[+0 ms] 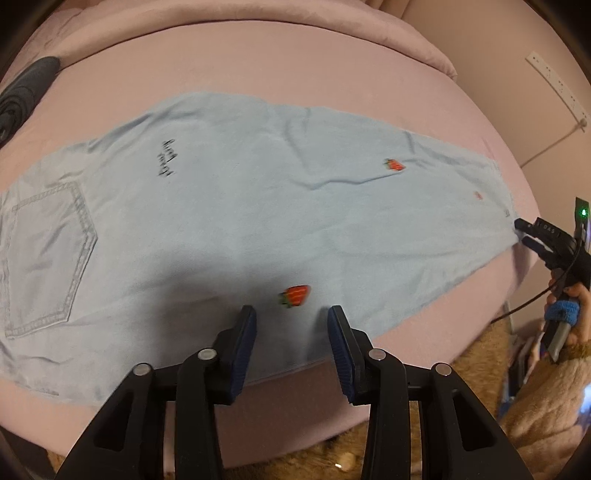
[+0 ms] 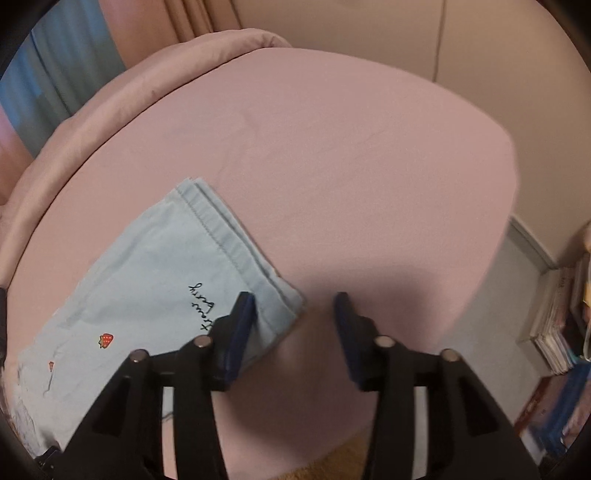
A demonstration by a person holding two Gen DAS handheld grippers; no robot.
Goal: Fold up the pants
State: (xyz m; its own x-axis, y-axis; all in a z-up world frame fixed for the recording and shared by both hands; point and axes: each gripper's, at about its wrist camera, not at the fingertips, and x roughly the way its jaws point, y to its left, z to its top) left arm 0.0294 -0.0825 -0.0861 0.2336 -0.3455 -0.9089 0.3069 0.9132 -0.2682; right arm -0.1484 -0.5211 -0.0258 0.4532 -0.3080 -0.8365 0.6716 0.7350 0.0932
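Note:
Light blue pants [image 1: 236, 206] with red strawberry patches and black script lie flat on a pink bed, folded lengthwise, back pocket at the left, leg hems at the right. My left gripper [image 1: 291, 314] is open just above the near edge of the legs, by a strawberry patch [image 1: 295, 295]. My right gripper [image 1: 526, 232] shows at the far right, at the hem corner. In the right wrist view the right gripper [image 2: 293, 301] is open, its jaws either side of the hem corner of the pants [image 2: 147, 280].
The pink bed [image 2: 351, 166] has a rolled pink duvet [image 1: 295, 26] along its far side. A dark garment [image 1: 26, 92] lies at the far left. Stacked books [image 2: 557, 325] stand on the floor at the right. A power strip [image 1: 557, 88] hangs on the wall.

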